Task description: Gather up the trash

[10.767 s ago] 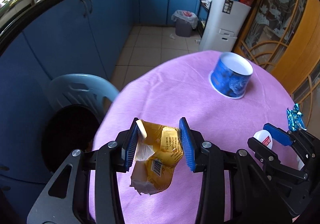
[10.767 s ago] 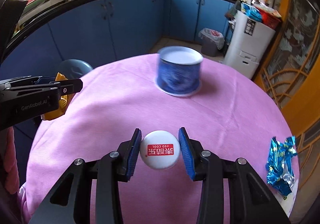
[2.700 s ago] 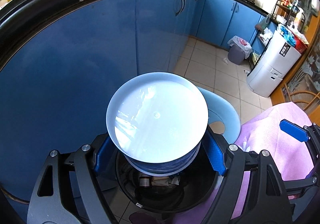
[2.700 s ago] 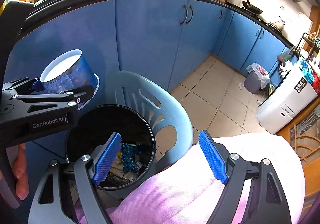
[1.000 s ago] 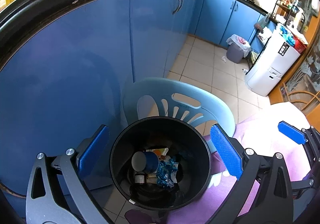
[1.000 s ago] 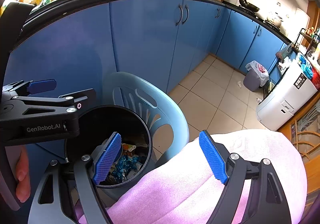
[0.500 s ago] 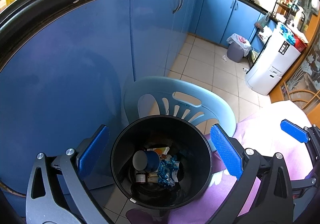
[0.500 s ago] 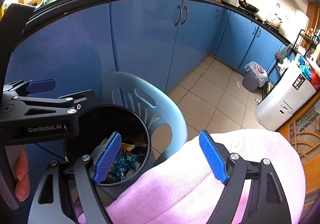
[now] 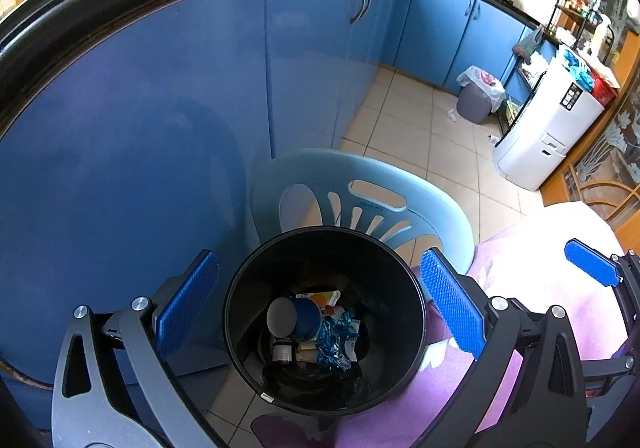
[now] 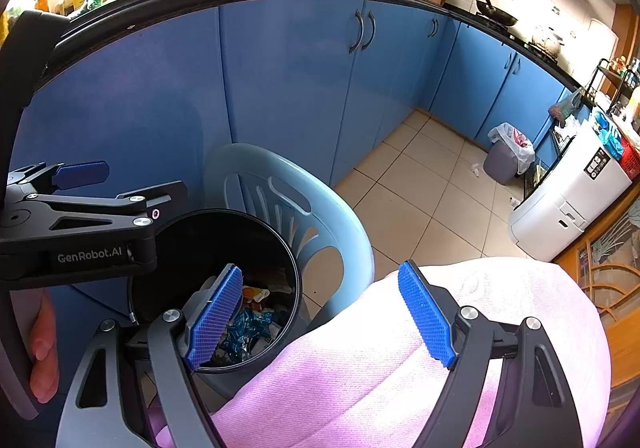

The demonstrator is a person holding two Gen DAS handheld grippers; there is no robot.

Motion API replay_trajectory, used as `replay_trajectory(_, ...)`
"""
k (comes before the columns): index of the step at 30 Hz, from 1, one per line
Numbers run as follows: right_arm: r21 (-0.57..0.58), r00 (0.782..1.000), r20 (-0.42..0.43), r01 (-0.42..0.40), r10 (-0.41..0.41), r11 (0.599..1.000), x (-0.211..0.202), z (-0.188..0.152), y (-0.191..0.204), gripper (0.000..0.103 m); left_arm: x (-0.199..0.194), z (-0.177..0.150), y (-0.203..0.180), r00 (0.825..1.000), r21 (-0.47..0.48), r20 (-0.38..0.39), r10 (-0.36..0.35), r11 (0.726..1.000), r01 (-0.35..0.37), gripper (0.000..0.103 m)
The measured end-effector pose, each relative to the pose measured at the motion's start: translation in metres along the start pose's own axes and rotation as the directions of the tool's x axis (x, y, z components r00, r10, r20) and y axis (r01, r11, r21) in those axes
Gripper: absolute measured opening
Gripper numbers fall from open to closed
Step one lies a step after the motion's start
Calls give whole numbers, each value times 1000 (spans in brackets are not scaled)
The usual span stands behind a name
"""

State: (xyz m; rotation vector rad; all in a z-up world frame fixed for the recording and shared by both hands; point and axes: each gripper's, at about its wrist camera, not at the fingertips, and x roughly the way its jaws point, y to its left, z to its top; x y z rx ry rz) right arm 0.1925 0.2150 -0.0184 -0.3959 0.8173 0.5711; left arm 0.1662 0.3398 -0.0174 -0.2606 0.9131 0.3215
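Left wrist view: my left gripper (image 9: 318,306) hangs released, empty, over the bin (image 9: 240,328) at lower centre; trash (image 9: 336,336) lies inside, labels unreadable.

Right wrist view: my right gripper (image 10: 320,318) is released, empty; "GenRobot.AI" reads at left on the left gripper.

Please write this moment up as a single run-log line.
left hand-held gripper: open, empty | right hand-held gripper: open, empty | round black plastic bin: holds blue tub, blue foil wrapper

one black bin (image 9: 404,328) (holding one blue cup (image 9: 298,318)), one chair (image 9: 400,183), two waste baskets overall.
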Motion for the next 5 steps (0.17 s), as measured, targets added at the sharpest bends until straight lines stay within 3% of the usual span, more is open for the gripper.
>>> replay_trajectory(5,1,1000,1,-1,1,1000,0,1,1,78,-1,-2,0,1000,1,-1,3,1000,-3,100)
